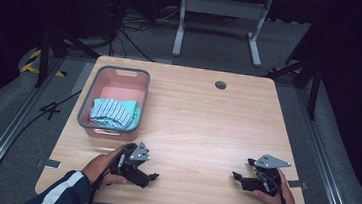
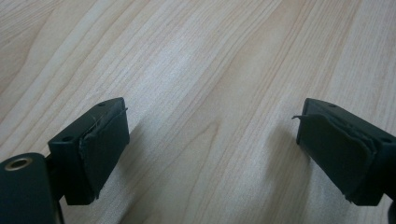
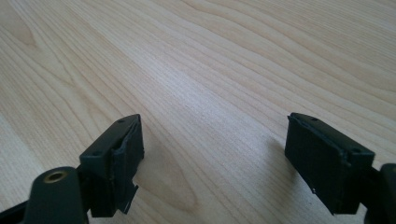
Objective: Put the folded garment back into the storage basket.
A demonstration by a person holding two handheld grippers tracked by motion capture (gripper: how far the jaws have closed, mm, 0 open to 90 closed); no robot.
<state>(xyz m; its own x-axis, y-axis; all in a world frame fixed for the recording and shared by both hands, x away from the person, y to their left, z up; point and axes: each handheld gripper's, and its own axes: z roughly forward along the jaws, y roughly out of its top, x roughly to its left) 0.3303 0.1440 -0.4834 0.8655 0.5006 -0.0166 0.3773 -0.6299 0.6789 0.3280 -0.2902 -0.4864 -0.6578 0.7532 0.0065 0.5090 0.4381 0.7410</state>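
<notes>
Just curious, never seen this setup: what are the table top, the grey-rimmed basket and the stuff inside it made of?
The table looks like pale wood or wood-look laminate: grain lines, smooth low sheen. The basket seems moulded plastic, with a grey rim, pink inside and a matte finish. The striped bundle inside looks like soft folded fabric, teal and white, judging by its creases.

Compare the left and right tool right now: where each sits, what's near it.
The left tool sits near the table's front left, just in front of the grey basket holding striped cloth; the right tool sits front right with bare wood around it. The left points right, the right points left, so they face each other. Both are open, holding nothing, low over the wood.
</notes>
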